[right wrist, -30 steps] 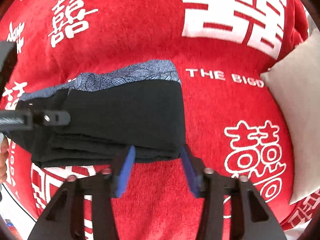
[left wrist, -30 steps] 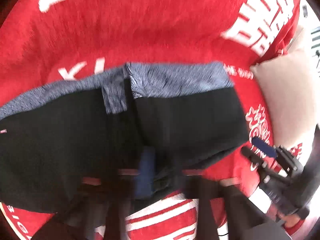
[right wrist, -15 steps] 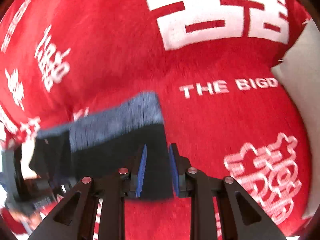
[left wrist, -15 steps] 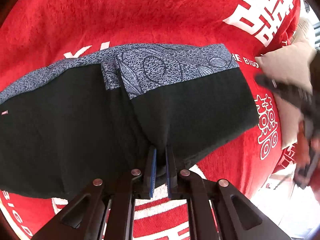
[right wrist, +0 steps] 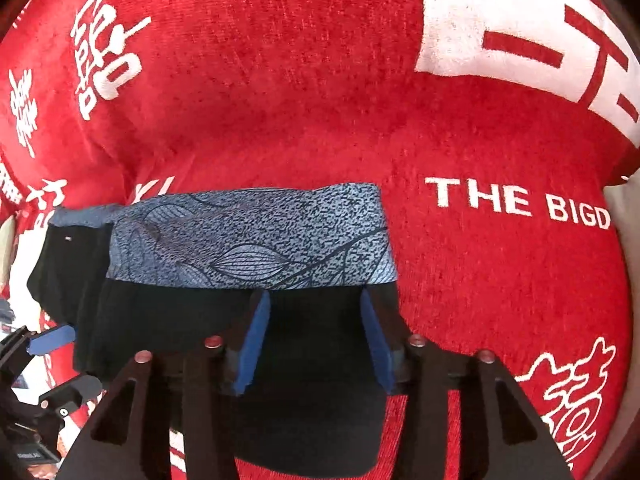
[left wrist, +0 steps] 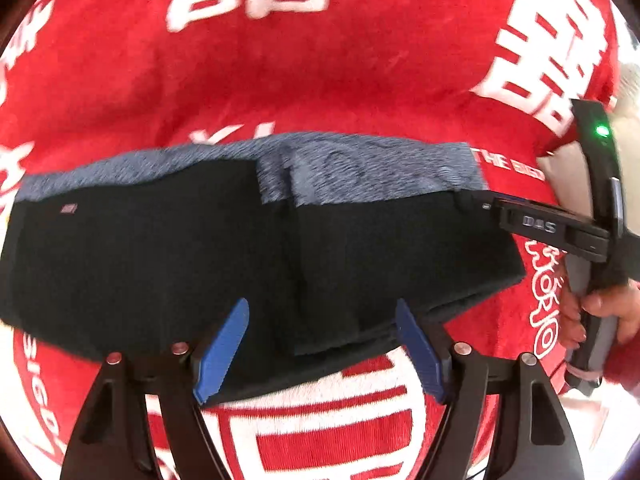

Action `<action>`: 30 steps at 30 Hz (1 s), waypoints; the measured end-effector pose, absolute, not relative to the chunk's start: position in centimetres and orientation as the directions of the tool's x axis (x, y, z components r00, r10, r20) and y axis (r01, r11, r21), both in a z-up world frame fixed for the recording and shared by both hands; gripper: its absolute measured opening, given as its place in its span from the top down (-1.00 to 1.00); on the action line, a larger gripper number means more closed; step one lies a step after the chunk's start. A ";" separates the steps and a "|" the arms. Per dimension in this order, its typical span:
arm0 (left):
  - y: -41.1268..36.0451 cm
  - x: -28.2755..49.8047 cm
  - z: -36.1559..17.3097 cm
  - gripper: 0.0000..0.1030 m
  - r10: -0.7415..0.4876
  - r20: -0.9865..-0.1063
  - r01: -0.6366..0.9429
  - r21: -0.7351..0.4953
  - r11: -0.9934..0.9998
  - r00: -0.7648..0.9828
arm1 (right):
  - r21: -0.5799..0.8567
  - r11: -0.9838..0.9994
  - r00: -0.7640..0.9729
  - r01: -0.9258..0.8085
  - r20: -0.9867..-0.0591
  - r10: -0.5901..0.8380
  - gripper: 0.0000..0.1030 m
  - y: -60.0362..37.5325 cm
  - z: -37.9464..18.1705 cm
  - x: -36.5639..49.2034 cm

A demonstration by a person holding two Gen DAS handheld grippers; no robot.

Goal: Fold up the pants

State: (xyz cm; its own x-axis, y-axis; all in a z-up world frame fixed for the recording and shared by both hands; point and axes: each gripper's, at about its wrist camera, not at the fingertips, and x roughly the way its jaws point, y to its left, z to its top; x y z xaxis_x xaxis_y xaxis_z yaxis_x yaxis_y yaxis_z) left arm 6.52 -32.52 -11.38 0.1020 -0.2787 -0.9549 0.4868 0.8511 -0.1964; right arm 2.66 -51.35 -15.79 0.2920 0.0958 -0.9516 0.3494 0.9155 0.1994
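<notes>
The pants (left wrist: pixel 168 264), black with a blue-grey patterned waistband (left wrist: pixel 376 172), lie folded on the red blanket. My left gripper (left wrist: pixel 320 350) hovers over their near edge, its jaws opening; black cloth lies between the blue pads (left wrist: pixel 222 352) but they do not press it. My right gripper (right wrist: pixel 314 342) stands over the right end of the pants (right wrist: pixel 320 400), its jaws also opening, with flat cloth between the pads and no pinch. In the left wrist view the right gripper (left wrist: pixel 480 202) reaches in from the right, held by a hand (left wrist: pixel 608 308). The left gripper (right wrist: pixel 60 366) shows at the far left.
A red blanket (left wrist: pixel 304 72) with large white characters covers the surface under the pants. A beige pillow (left wrist: pixel 572 176) lies at the right edge, also seen as the pillow (right wrist: pixel 626 220) in the right wrist view. Pale floor shows past the blanket's near right corner.
The left pads, shut on the pants' near edge half a second ago, now stand wide apart. The right gripper moved over the pants' right end and its pads spread.
</notes>
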 end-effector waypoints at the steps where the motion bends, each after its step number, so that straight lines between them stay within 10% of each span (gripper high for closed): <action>1: -32.3 6.5 -11.3 -0.48 -0.259 -0.960 0.463 -0.184 0.867 0.103 | 0.202 0.915 0.288 0.349 -0.952 0.100 -0.15 -51.2 -15.6 2.7; 13: -27.9 4.0 -12.7 -0.48 -0.114 -0.989 0.189 -0.094 0.977 0.093 | 0.169 0.951 0.274 0.257 -0.957 0.096 -0.38 -48.2 -13.8 0.1; 30: -19.3 5.6 -14.7 -0.48 -0.125 -0.992 0.196 -0.122 0.973 0.005 | 0.211 0.928 0.266 0.305 -0.955 0.130 -0.46 -37.7 -12.8 3.2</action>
State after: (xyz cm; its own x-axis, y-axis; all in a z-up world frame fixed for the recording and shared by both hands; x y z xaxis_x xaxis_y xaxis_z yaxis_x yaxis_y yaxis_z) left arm 5.63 -19.26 -14.67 0.0052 -0.1251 -0.9921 0.1957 0.9731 -0.1217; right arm 3.23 -37.71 -12.75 0.2658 0.1298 -0.9552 0.3055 0.9285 0.2112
